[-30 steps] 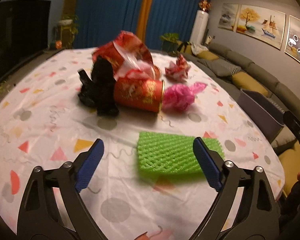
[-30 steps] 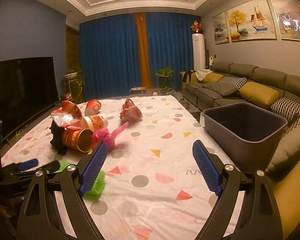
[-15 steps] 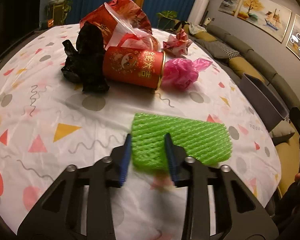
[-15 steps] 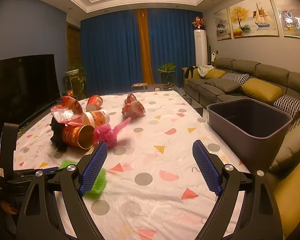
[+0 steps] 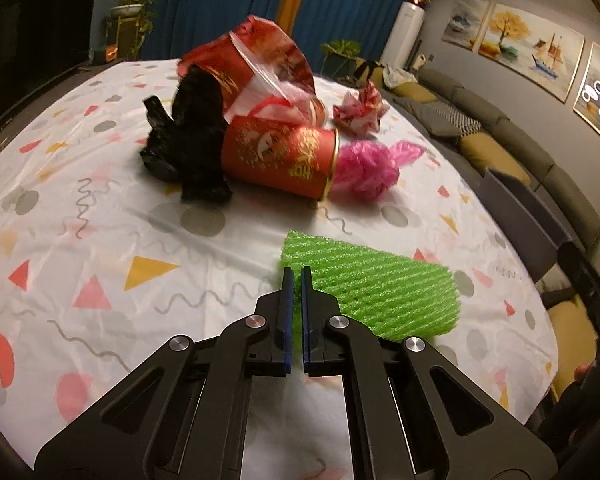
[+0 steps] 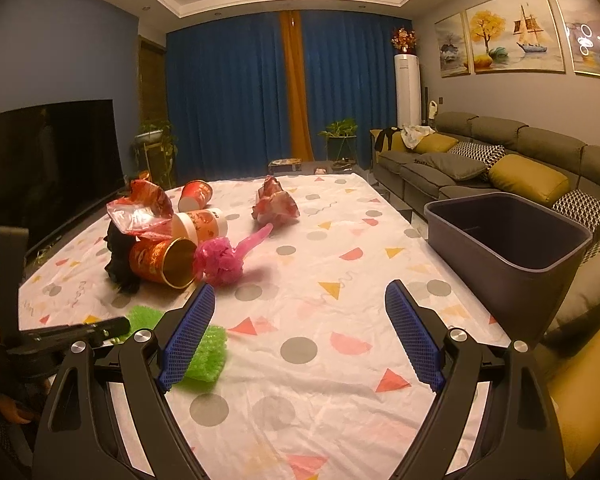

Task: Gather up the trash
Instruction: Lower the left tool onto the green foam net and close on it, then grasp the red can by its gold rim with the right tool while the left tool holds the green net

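My left gripper (image 5: 295, 276) is shut on the near left corner of a green foam net sleeve (image 5: 376, 288) that lies on the table; the sleeve also shows in the right wrist view (image 6: 206, 350). Behind it lie a red paper cup (image 5: 280, 156) on its side, a black crumpled bag (image 5: 188, 148), a pink plastic ball (image 5: 364, 168), a red foil bag (image 5: 252, 64) and a crumpled red wrapper (image 5: 360, 112). My right gripper (image 6: 300, 340) is open and empty above the table's near part. A grey bin (image 6: 508, 236) stands at the table's right edge.
The table wears a white cloth with coloured shapes (image 6: 324, 248). Two more paper cups (image 6: 198, 222) lie behind the pile. A sofa (image 6: 500, 168) runs along the right wall and a TV (image 6: 48, 160) stands to the left.
My left gripper went from wide open to shut on the green foam sleeve's corner. My right gripper stayed open and shifted only slightly.
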A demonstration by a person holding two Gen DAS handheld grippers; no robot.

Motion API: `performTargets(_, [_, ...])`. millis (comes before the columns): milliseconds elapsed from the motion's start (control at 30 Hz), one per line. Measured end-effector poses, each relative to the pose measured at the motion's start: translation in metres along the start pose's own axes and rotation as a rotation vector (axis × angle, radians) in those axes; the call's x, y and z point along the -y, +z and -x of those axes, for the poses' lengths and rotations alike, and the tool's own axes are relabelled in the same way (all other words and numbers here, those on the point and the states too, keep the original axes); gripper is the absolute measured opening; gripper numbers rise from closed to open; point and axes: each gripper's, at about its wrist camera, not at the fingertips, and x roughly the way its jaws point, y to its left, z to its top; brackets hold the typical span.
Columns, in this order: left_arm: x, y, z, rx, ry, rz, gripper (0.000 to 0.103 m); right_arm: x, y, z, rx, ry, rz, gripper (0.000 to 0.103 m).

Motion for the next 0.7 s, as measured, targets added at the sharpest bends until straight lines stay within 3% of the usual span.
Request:
performTargets(600, [-0.040,0.032,0.075,0.226,0.032,0.077,0.002,-0.043,0.016,-0.028,-0.027,0.095,0.039,0.084])
performTargets(700, [-0.052,0.037,0.082,0.249,0.055,0.093,0.002,-0.057,0.019,-0.039,-0.040,0.126,0.055,0.076])
